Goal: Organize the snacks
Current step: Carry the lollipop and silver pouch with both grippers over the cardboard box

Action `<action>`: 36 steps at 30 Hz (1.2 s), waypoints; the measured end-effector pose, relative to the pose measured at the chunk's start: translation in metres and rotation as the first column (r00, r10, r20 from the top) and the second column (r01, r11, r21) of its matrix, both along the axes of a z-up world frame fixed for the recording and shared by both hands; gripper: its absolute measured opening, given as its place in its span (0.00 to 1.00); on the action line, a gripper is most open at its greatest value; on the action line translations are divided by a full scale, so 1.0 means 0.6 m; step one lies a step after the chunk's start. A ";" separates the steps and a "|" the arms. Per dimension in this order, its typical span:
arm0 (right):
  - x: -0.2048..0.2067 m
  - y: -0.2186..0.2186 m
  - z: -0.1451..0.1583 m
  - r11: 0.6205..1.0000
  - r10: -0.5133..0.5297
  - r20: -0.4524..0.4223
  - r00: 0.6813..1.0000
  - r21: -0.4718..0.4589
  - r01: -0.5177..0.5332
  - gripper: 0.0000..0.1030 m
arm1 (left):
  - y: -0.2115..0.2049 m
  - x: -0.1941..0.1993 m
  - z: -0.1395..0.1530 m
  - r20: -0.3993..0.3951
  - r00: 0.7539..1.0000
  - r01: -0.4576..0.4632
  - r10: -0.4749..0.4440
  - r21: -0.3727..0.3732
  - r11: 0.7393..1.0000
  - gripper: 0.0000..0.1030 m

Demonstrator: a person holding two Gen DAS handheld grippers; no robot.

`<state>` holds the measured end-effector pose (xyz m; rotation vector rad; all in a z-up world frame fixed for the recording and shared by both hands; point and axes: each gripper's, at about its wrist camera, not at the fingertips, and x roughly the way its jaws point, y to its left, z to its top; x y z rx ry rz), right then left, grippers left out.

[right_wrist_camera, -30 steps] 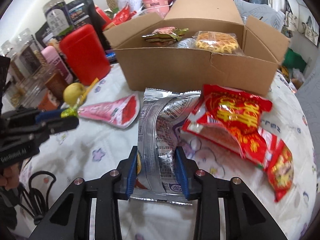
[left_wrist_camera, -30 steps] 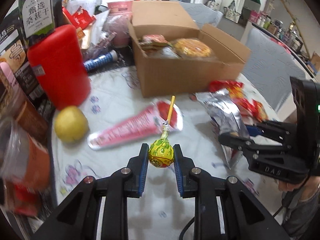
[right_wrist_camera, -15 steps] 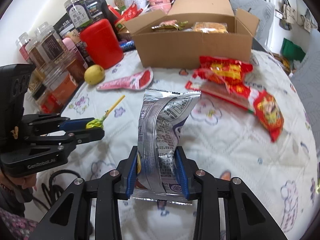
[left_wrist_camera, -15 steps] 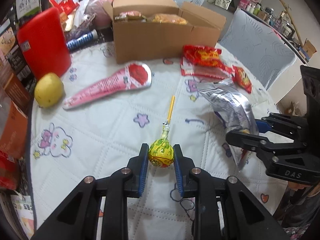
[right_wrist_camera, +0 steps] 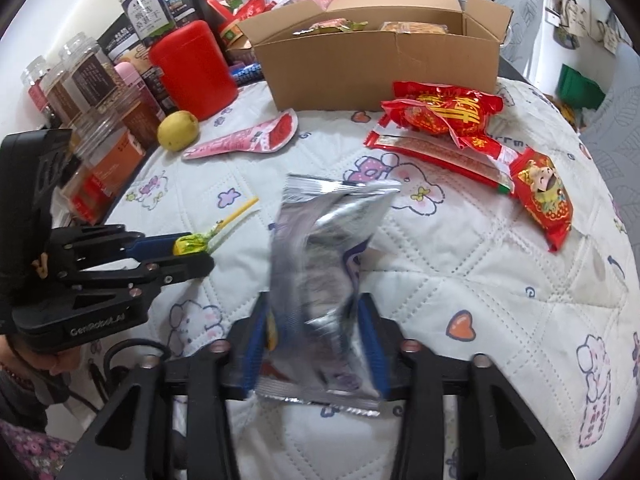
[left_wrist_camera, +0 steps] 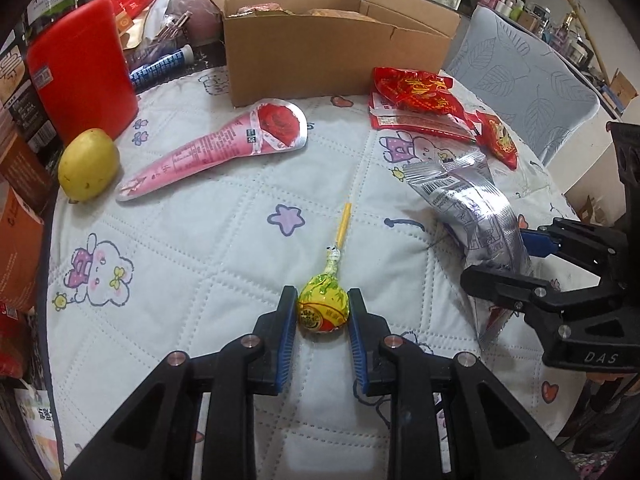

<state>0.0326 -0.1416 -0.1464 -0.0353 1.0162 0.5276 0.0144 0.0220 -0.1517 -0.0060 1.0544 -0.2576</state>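
My left gripper [left_wrist_camera: 322, 312] is shut on a yellow-green lollipop [left_wrist_camera: 323, 309] with a yellow stick, held above the quilted tablecloth; it also shows in the right wrist view [right_wrist_camera: 191, 245]. My right gripper [right_wrist_camera: 316, 320] is shut on a silver snack bag [right_wrist_camera: 326, 264], which stands up between the fingers; the bag also shows in the left wrist view [left_wrist_camera: 472, 216]. An open cardboard box [left_wrist_camera: 332, 56] with snacks inside stands at the far side of the table. A pink cone-shaped packet [left_wrist_camera: 224, 148] and red snack packets [left_wrist_camera: 420, 100] lie in front of it.
A red canister [left_wrist_camera: 80, 68] and a yellow fruit [left_wrist_camera: 88, 164] stand at the left, with several jars and boxes [right_wrist_camera: 88, 80] behind them. A small red packet [right_wrist_camera: 544, 196] lies at the right. A grey chair [left_wrist_camera: 528, 80] stands beyond the table's right edge.
Both grippers have pulled back from the box toward the near side of the table, each keeping its snack. The silver bag has been lifted off the table.
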 end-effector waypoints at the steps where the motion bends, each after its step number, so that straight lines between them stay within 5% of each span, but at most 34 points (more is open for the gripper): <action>1: 0.001 0.001 -0.001 1.000 -0.001 0.001 1.000 0.001 0.001 0.54 | 0.000 0.000 -0.001 0.001 1.000 -0.003 0.003 0.001 1.000 0.24; 10: 0.001 0.002 -0.007 1.000 -0.025 0.012 1.000 0.008 0.025 0.54 | -0.013 0.000 -0.006 0.020 1.000 -0.002 0.000 0.054 0.999 0.25; 12: -0.001 0.001 -0.007 1.000 -0.026 0.021 0.999 0.015 0.025 0.53 | -0.007 0.001 -0.005 0.022 0.999 -0.030 0.030 0.025 0.999 0.25; 14: -0.002 -0.002 -0.009 0.999 -0.028 0.023 0.999 0.033 0.027 0.38 | -0.010 0.001 -0.005 0.025 0.999 -0.031 0.031 0.030 0.999 0.25; 18: -0.008 -0.009 -0.007 0.998 -0.037 0.034 0.999 0.052 0.036 0.34 | -0.005 -0.003 -0.003 0.029 0.998 -0.058 0.058 0.007 0.998 0.23; 36: -0.069 -0.025 0.037 0.984 -0.012 0.076 0.997 0.178 -0.002 0.33 | -0.037 -0.040 0.081 0.095 0.994 -0.036 0.044 -0.083 0.996 0.23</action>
